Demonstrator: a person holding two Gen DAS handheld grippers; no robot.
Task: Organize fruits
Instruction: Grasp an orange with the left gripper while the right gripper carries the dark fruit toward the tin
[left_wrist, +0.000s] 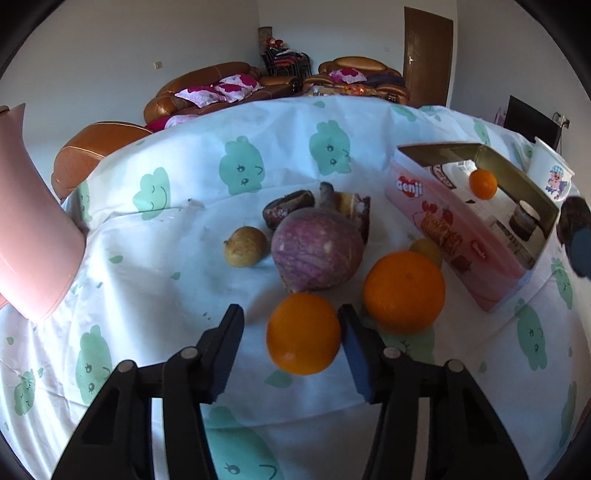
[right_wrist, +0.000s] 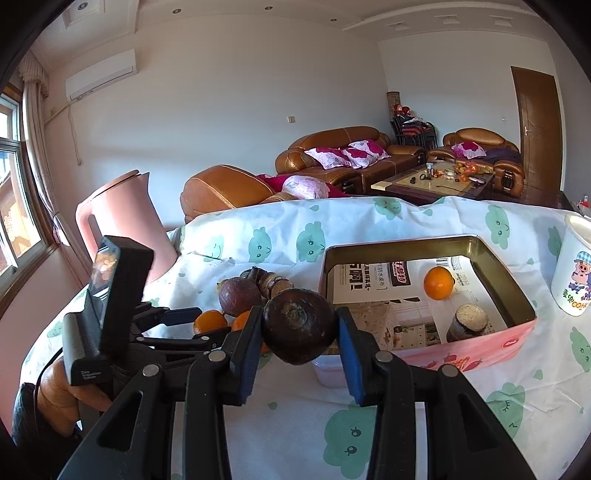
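Observation:
My left gripper (left_wrist: 291, 332) is open around an orange (left_wrist: 303, 334) on the cloth; its right finger touches the fruit, the left stands apart. A second orange (left_wrist: 404, 291), a purple turnip (left_wrist: 317, 253) and a small yellow fruit (left_wrist: 244, 246) lie beyond. The pink tin box (left_wrist: 461, 236) at right holds one orange (left_wrist: 483, 183). My right gripper (right_wrist: 299, 328) is shut on a dark brown round fruit (right_wrist: 299, 325), held above the table just left of the box (right_wrist: 517, 332), which holds an orange (right_wrist: 438, 283) and a dark cut piece (right_wrist: 467, 322).
A pink kettle (left_wrist: 33, 229) stands at the left table edge. A white cartoon cup (right_wrist: 574, 273) stands right of the box. Dark root pieces (left_wrist: 291, 208) lie behind the turnip. A small plastic tub (right_wrist: 328, 373) sits under my right gripper. Sofas lie beyond the table.

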